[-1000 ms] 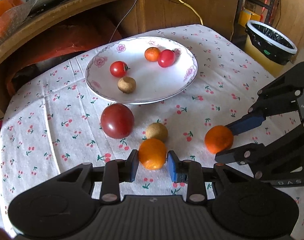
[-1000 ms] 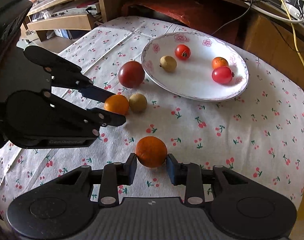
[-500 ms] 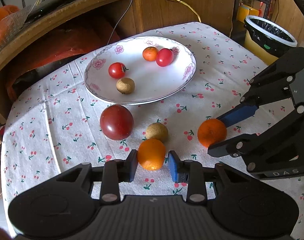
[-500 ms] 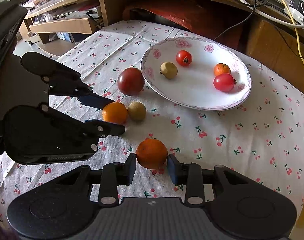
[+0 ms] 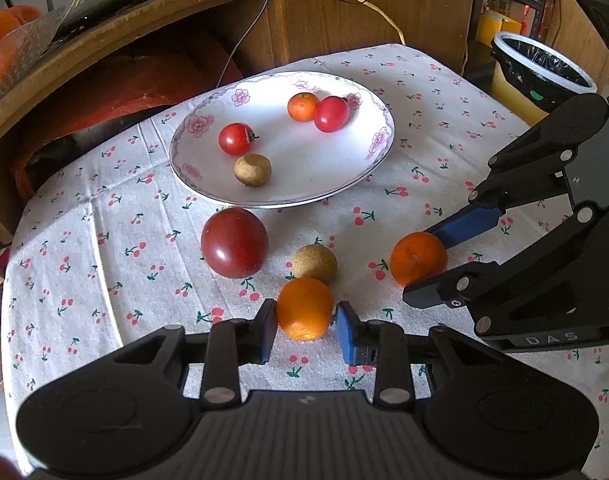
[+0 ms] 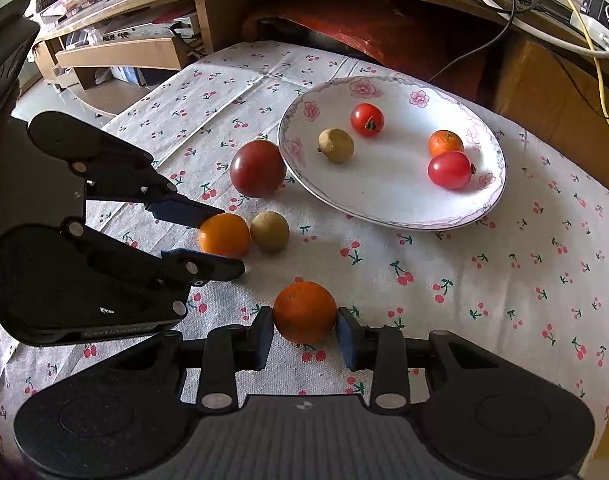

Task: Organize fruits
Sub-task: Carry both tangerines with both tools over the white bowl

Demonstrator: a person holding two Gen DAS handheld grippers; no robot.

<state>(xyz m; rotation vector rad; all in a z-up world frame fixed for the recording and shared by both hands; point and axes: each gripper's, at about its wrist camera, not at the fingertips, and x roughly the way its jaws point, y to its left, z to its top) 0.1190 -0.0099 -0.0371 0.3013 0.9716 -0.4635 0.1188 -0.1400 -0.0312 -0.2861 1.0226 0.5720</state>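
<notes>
Two oranges lie on the cherry-print cloth. My left gripper (image 5: 306, 320) is shut on the nearer orange (image 5: 304, 308), which rests against a brown round fruit (image 5: 314, 263); the same gripper (image 6: 230, 242) and orange (image 6: 224, 236) show in the right wrist view. My right gripper (image 6: 304, 328) is shut on the other orange (image 6: 304, 312), seen from the left wrist as gripper (image 5: 418, 266) and orange (image 5: 418, 258). A big dark red tomato (image 5: 234, 242) sits beside the flowered white plate (image 5: 380, 148), which holds two small tomatoes, a small orange and a brown fruit.
A lined waste bin (image 5: 540, 68) stands past the table's right edge. A wooden desk (image 5: 324, 12) with trailing cables rises behind the table. A low shelf (image 6: 120, 54) is at the far left. Bare cloth (image 6: 504, 280) lies right of the right gripper.
The right gripper has carried its orange a little to the left, nearer the left gripper and the plate. The left gripper and its orange stay where they were.
</notes>
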